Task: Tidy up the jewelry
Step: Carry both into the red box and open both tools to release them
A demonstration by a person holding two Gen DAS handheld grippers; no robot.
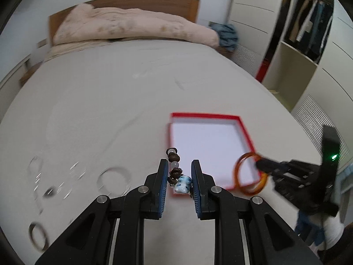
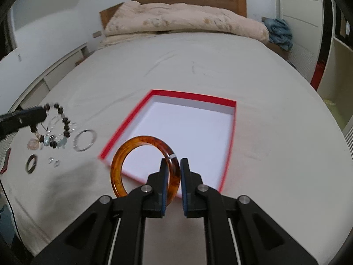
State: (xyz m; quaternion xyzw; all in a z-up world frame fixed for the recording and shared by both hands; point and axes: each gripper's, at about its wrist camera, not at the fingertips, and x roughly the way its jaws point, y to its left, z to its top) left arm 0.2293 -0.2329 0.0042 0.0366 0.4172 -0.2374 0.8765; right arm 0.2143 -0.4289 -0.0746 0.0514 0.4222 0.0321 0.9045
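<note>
My left gripper [image 1: 179, 165] is shut on a beaded bracelet [image 1: 176, 172] of dark brown beads with a blue-and-white ceramic bead, held above the bed left of the box. My right gripper [image 2: 174, 165] is shut on an amber bangle [image 2: 141, 165] and holds it upright over the near corner of the red-rimmed box [image 2: 192, 97], whose white inside looks empty. The left wrist view shows the box [image 1: 205, 116], the bangle [image 1: 240, 172] and the right gripper [image 1: 261, 164]. The right wrist view shows the left gripper [image 2: 43, 113] with the bracelet [image 2: 64, 121].
Loose jewelry lies on the grey bedsheet [image 2: 264, 88] left of the box: a silver bangle [image 2: 85, 140], a dark ring [image 2: 31, 163] and several small pieces. A pink duvet [image 2: 181, 19] lies at the headboard. A wardrobe [image 1: 308, 33] stands at the right.
</note>
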